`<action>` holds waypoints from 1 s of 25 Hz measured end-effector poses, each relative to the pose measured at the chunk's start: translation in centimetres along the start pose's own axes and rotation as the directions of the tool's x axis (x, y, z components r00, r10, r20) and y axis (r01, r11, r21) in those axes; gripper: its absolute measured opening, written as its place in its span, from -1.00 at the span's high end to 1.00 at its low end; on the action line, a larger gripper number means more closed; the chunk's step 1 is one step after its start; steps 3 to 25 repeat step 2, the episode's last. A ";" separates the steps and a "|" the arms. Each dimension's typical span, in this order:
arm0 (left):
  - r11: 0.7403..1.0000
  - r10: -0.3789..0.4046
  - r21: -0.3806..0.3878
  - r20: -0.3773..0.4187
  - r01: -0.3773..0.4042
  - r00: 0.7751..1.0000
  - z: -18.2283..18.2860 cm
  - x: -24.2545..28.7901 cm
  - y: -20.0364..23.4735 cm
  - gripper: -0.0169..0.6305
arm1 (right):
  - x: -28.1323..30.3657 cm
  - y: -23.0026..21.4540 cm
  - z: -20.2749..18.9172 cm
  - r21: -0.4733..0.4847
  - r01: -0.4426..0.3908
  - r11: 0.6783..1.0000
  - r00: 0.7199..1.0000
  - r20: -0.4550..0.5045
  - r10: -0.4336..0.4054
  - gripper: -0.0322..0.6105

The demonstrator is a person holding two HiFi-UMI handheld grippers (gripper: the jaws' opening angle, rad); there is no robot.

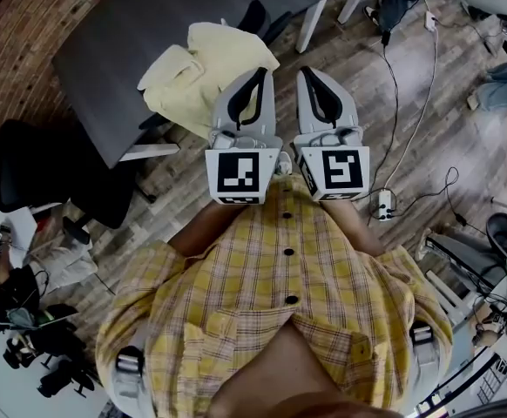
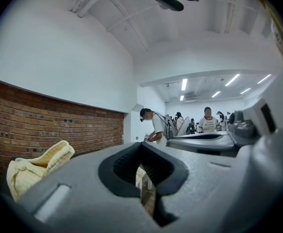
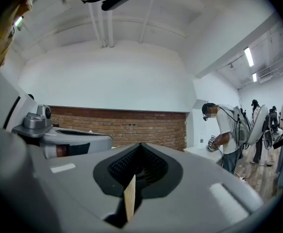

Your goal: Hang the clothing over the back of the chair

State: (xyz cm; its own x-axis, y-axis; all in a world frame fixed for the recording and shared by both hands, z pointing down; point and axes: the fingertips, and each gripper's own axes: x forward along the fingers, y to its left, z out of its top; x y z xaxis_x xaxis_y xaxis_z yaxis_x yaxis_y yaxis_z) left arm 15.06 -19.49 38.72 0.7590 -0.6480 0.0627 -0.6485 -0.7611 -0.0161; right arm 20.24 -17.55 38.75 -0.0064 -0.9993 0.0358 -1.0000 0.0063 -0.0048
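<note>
A pale yellow garment [image 1: 203, 70] lies crumpled on the near corner of the dark grey table [image 1: 131, 33]; it also shows at the lower left of the left gripper view [image 2: 34, 168]. A black chair part [image 1: 255, 16] pokes up just behind it. My left gripper [image 1: 261, 73] is held level over the garment's right edge, jaws shut with nothing between them [image 2: 140, 145]. My right gripper [image 1: 309, 73] is beside it, over the wooden floor, jaws also together and empty [image 3: 140, 146].
A black office chair [image 1: 27, 177] stands at the left by the brick wall. Cables and a power strip [image 1: 382, 203] lie on the floor to the right. People stand at tables farther off [image 3: 226, 130].
</note>
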 end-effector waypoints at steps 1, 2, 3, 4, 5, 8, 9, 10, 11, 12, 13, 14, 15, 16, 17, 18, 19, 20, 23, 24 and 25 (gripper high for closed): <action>1.000 0.002 -0.002 0.000 -0.002 1.000 -0.1 0.0 0.1 0.94 | 0.0 0.1 -0.1 -0.001 -0.001 1.000 1.000 -0.001 0.001 0.91; 1.000 0.004 -0.004 0.001 -0.004 1.000 -0.1 0.0 0.2 0.94 | 0.1 0.1 -0.2 -0.002 -0.002 1.000 1.000 -0.002 0.002 0.91; 1.000 0.004 -0.004 0.001 -0.004 1.000 -0.1 0.0 0.2 0.94 | 0.1 0.1 -0.2 -0.002 -0.002 1.000 1.000 -0.002 0.002 0.91; 1.000 0.004 -0.004 0.001 -0.004 1.000 -0.1 0.0 0.2 0.94 | 0.1 0.1 -0.2 -0.002 -0.002 1.000 1.000 -0.002 0.002 0.91; 1.000 0.004 -0.004 0.001 -0.004 1.000 -0.1 0.0 0.2 0.94 | 0.1 0.1 -0.2 -0.002 -0.002 1.000 1.000 -0.002 0.002 0.91; 1.000 0.004 -0.004 0.001 -0.004 1.000 -0.1 0.0 0.2 0.94 | 0.1 0.1 -0.2 -0.002 -0.002 1.000 1.000 -0.002 0.002 0.91; 1.000 0.004 -0.004 0.001 -0.004 1.000 -0.1 0.0 0.2 0.94 | 0.1 0.1 -0.2 -0.002 -0.002 1.000 1.000 -0.002 0.002 0.91; 1.000 0.004 -0.004 0.001 -0.004 1.000 -0.1 0.0 0.2 0.94 | 0.1 0.1 -0.2 -0.002 -0.002 1.000 1.000 -0.002 0.002 0.91; 1.000 0.004 -0.004 0.001 -0.004 1.000 -0.1 0.0 0.2 0.94 | 0.1 0.1 -0.2 -0.002 -0.002 1.000 1.000 -0.002 0.002 0.91; 1.000 0.004 -0.004 0.001 -0.004 1.000 -0.1 0.0 0.2 0.94 | 0.1 0.1 -0.2 -0.002 -0.002 1.000 1.000 -0.002 0.002 0.91; 1.000 0.004 -0.004 0.001 -0.004 1.000 -0.1 0.0 0.2 0.94 | 0.1 0.1 -0.2 -0.002 -0.002 1.000 1.000 -0.002 0.002 0.91; 1.000 0.004 -0.004 0.001 -0.004 1.000 -0.1 0.0 0.2 0.94 | 0.1 0.1 -0.2 -0.002 -0.002 1.000 1.000 -0.002 0.002 0.91; 1.000 0.004 -0.004 0.001 -0.004 1.000 -0.1 0.0 0.2 0.94 | 0.1 0.1 -0.2 -0.002 -0.002 1.000 1.000 -0.002 0.002 0.91; 1.000 0.004 -0.004 0.001 -0.004 1.000 -0.1 0.0 0.2 0.94 | 0.1 0.1 -0.2 -0.002 -0.002 1.000 1.000 -0.002 0.002 0.91; 1.000 0.004 -0.004 0.001 -0.004 1.000 -0.1 0.0 0.2 0.94 | 0.1 0.1 -0.2 -0.002 -0.002 1.000 1.000 -0.002 0.002 0.91; 1.000 0.004 -0.004 0.001 -0.004 1.000 -0.1 0.0 0.2 0.94 | 0.1 0.1 -0.2 -0.002 -0.002 1.000 1.000 -0.002 0.002 0.91; 1.000 0.004 -0.004 0.001 -0.004 1.000 -0.1 0.0 0.2 0.94 | 0.1 0.1 -0.2 -0.002 -0.002 1.000 1.000 -0.002 0.002 0.91; 1.000 0.004 -0.004 0.001 -0.004 1.000 -0.1 0.0 0.2 0.94 | 0.1 0.1 -0.2 -0.002 -0.002 1.000 1.000 -0.002 0.002 0.91; 1.000 0.004 -0.004 0.001 -0.004 1.000 -0.1 0.0 0.2 0.94 | 0.1 0.1 -0.2 -0.002 -0.002 1.000 1.000 -0.002 0.002 0.91; 1.000 0.004 -0.004 0.001 -0.004 1.000 -0.1 0.0 0.2 0.94 | 0.1 0.1 -0.2 -0.002 -0.002 1.000 1.000 -0.002 0.002 0.91; 1.000 0.004 -0.004 0.001 -0.004 1.000 -0.1 0.0 0.2 0.94 | 0.1 0.1 -0.2 -0.002 -0.002 1.000 1.000 -0.002 0.002 0.91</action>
